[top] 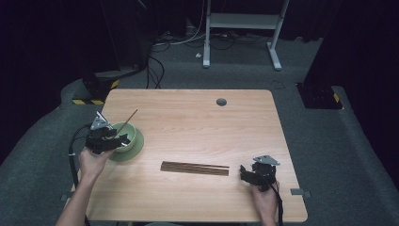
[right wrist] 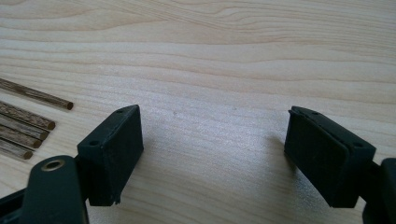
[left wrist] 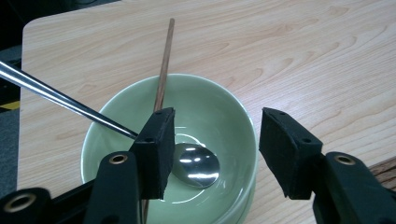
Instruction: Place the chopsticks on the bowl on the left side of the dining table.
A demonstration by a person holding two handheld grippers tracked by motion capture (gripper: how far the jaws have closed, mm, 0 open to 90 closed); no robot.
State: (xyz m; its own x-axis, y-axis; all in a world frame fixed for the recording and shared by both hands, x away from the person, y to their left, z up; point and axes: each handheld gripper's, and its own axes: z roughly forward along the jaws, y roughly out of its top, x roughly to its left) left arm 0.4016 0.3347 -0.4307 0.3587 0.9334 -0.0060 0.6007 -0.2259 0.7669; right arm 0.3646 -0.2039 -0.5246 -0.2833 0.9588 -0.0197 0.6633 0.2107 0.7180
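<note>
one thin brown wooden chopstick (left wrist: 164, 70) is already leaned in the pale green ceramic bowl (left wrist: 224, 112) under the spread, empty left gripper (left wrist: 212, 154), the row of dark wooden chopsticks (top: 195, 168) is still left on the table, and the right gripper (right wrist: 212, 154) is spread open too, nothing held.

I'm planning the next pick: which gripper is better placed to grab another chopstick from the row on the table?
Probably the right gripper: it sits open just beside the ends of the chopstick row, while the left gripper is over the green bowl.

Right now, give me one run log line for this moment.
left gripper: open over green bowl | bowl holds spoon, one chopstick | right gripper: open, beside chopsticks
</note>
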